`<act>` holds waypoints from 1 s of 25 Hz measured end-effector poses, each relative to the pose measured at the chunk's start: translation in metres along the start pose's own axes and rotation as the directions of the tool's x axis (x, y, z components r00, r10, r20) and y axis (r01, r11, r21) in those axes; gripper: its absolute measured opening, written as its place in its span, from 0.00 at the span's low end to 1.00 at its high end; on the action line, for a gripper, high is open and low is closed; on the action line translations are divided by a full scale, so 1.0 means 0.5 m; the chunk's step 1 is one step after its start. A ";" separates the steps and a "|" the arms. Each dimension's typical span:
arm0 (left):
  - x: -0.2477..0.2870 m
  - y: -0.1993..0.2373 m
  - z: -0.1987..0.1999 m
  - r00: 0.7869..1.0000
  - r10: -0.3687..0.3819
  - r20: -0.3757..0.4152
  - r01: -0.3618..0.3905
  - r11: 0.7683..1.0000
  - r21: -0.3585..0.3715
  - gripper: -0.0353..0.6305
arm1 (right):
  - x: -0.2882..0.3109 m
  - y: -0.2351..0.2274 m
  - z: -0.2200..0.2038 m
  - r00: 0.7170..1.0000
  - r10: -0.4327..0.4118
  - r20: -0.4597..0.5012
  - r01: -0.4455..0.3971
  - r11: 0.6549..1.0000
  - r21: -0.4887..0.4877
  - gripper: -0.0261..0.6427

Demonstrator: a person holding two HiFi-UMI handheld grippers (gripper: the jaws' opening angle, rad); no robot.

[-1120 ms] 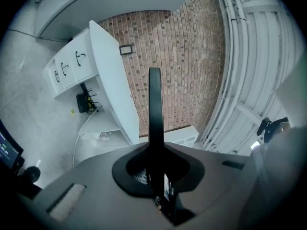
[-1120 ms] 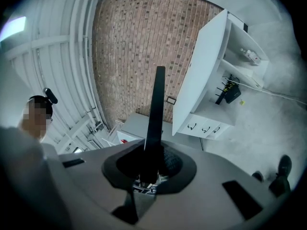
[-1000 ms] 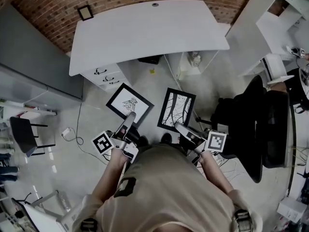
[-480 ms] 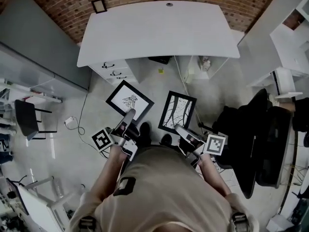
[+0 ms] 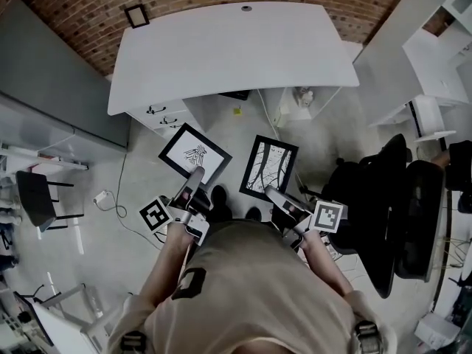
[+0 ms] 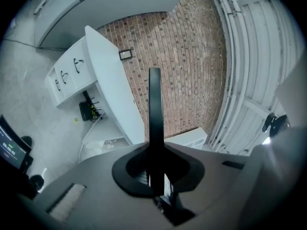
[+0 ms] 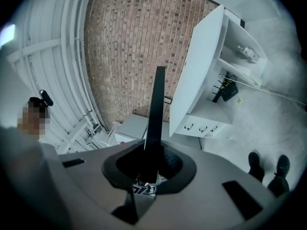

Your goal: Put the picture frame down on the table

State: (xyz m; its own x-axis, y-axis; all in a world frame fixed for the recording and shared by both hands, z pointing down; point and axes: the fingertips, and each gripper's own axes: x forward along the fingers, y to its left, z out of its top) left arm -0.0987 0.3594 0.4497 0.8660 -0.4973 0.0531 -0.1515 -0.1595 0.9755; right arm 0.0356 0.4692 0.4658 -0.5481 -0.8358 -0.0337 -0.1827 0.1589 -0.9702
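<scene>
Task hardly begun: my left claw (image 5: 197, 174) pinches a black-framed picture of a sketch on white (image 5: 193, 152), my right claw (image 5: 270, 192) a black-framed picture of dark branches (image 5: 269, 167), both held above the floor (image 5: 140, 168) near me, neither yet laid on the far white table (image 5: 236, 50).

so the worktop (image 5: 236, 50) sits up ahead against the brick wall (image 5: 66, 6), with drawers (image 5: 158, 115) tucked under its left end and open shelves (image 5: 299, 98) under the right end. two frames hang side by side between the person and the worktop, not over it: the left picture frame (image 5: 194, 153) is clamped in the left tongs (image 5: 197, 172), the right picture frame (image 5: 268, 167) in the right tongs (image 5: 270, 192). office chair (image 5: 391, 198) is off to the right, and there's a small frame (image 5: 137, 15) on the wall behind the worktop's left corner
</scene>
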 end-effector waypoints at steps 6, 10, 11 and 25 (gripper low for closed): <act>0.057 0.012 0.124 1.000 0.001 -0.005 -0.002 1.000 -0.025 0.09 | 0.098 0.005 0.070 0.999 -0.030 0.024 0.029 1.000 0.011 0.10; 0.062 0.024 0.177 1.000 -0.002 -0.004 0.002 1.000 -0.018 0.09 | 0.134 -0.001 0.074 0.997 -0.076 0.013 0.076 0.997 -0.001 0.10; 0.063 0.029 0.188 1.000 0.000 -0.005 0.000 1.000 -0.014 0.09 | 0.143 -0.001 0.076 0.997 -0.081 0.013 0.081 0.997 -0.005 0.10; 0.031 0.088 0.358 0.998 -0.025 0.052 0.029 0.996 -0.088 0.09 | 0.293 0.009 0.075 0.988 -0.151 -0.014 0.150 0.988 -0.042 0.10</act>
State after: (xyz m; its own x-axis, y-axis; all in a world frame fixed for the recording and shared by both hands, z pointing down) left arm -0.1770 0.1921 0.4551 0.8438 -0.5364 0.0179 -0.0835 -0.0981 0.9917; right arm -0.0148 0.3278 0.4474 -0.5259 -0.8425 0.1169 -0.2974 0.0534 -0.9532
